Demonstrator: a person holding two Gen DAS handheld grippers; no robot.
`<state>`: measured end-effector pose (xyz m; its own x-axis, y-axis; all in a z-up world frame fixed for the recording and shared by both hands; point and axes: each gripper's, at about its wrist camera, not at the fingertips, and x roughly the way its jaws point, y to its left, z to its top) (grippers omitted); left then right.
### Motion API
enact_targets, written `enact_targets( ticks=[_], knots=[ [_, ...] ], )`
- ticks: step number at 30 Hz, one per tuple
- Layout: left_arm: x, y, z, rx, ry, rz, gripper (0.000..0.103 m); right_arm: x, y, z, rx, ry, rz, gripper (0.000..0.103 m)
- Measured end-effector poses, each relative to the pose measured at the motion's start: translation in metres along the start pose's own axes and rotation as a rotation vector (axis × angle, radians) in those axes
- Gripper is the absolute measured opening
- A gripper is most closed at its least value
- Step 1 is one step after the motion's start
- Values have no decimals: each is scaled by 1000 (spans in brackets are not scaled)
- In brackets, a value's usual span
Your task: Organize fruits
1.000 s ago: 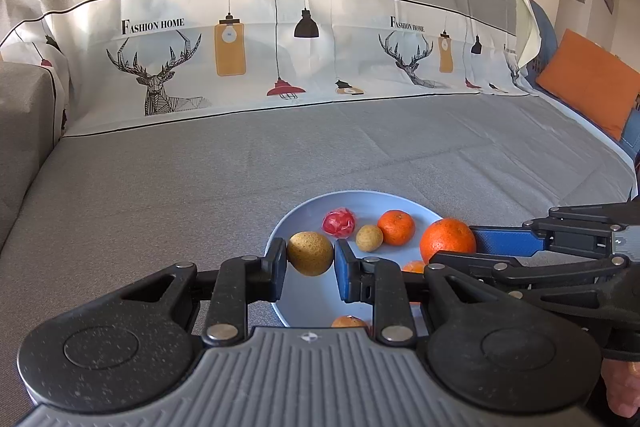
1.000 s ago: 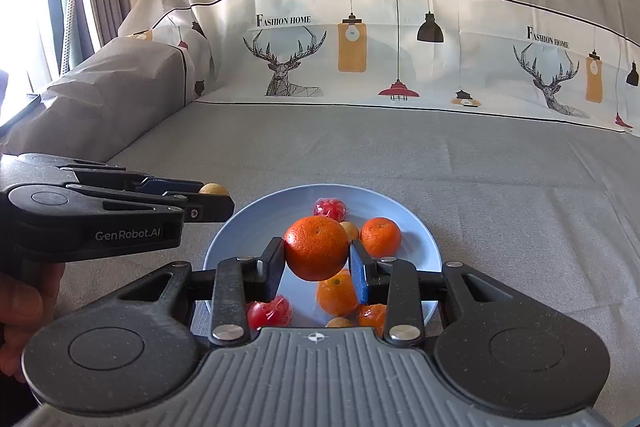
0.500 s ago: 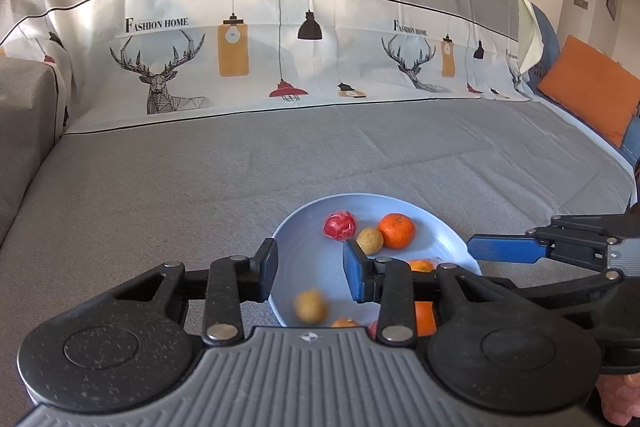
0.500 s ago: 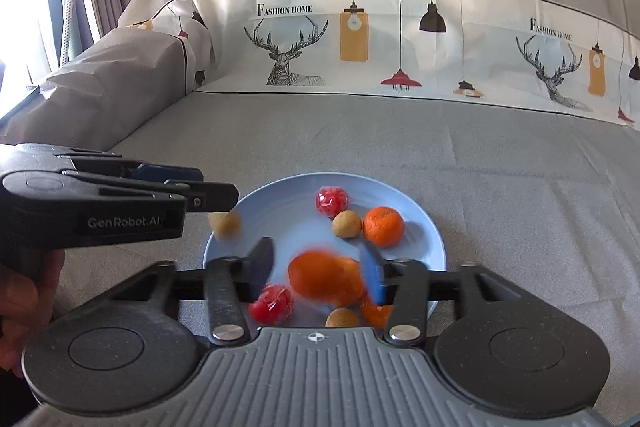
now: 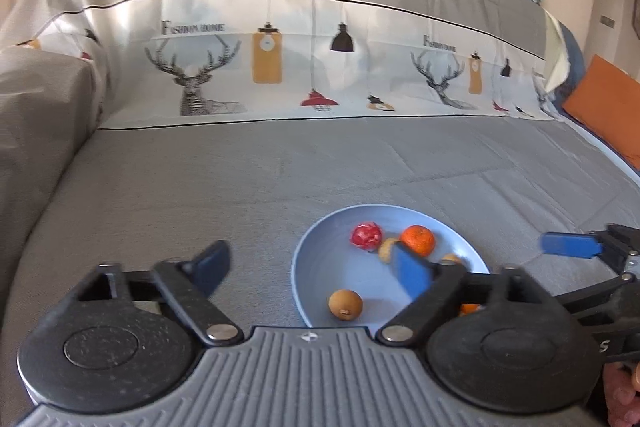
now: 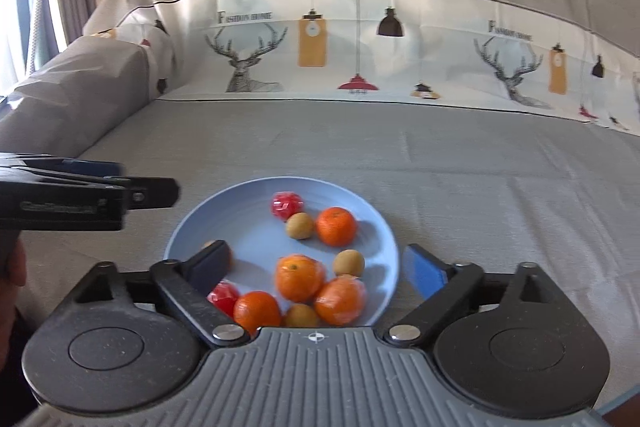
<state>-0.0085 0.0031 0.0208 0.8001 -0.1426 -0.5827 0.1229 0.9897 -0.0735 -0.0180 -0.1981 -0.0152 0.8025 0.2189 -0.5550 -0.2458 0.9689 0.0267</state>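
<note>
A light blue plate [image 6: 224,223] lies on the grey sofa cover and holds several fruits. In the right wrist view I see oranges [image 6: 299,277], small brown fruits [image 6: 299,225] and red wrapped fruits [image 6: 286,205]. My right gripper [image 6: 316,269] is open and empty above the plate's near half. In the left wrist view the plate [image 5: 320,267] shows a brown fruit [image 5: 345,303], a red fruit [image 5: 365,235] and an orange [image 5: 417,239]. My left gripper [image 5: 310,269] is open and empty over the plate's left edge.
The grey cover [image 5: 200,187] spreads wide around the plate. A printed backrest [image 5: 320,67] rises behind. A covered armrest [image 6: 72,99] stands at the left. An orange cushion [image 5: 604,107] lies far right. The other gripper's fingers [image 6: 120,191] reach in beside the plate.
Both grippers have opened wide. The brown fruit fell from my left gripper and the orange from my right gripper onto the plate. Both grippers have pulled back slightly.
</note>
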Motion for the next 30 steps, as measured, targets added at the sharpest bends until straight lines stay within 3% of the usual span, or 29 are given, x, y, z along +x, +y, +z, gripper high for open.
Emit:
enact_targets(
  ticks=[6, 11, 16, 22, 30],
  knots=[
    [-14, -5, -11, -22, 67, 35, 103, -17, -16, -2, 100, -12, -73, 102],
    [-14, -9, -23, -29, 153, 25, 103, -27, -27, -5, 186, 46, -178, 102],
    [-1, -12, -31, -31, 240, 15, 103, -22, -16, -13, 144, 105, -180, 102],
    [2, -14, -32, -15, 244, 20, 102, -9, -7, -16, 106, 156, -166, 102],
    [3, -16, -31, -12, 249, 26, 102, -7, -5, -16, 95, 162, -155, 102]
  ],
)
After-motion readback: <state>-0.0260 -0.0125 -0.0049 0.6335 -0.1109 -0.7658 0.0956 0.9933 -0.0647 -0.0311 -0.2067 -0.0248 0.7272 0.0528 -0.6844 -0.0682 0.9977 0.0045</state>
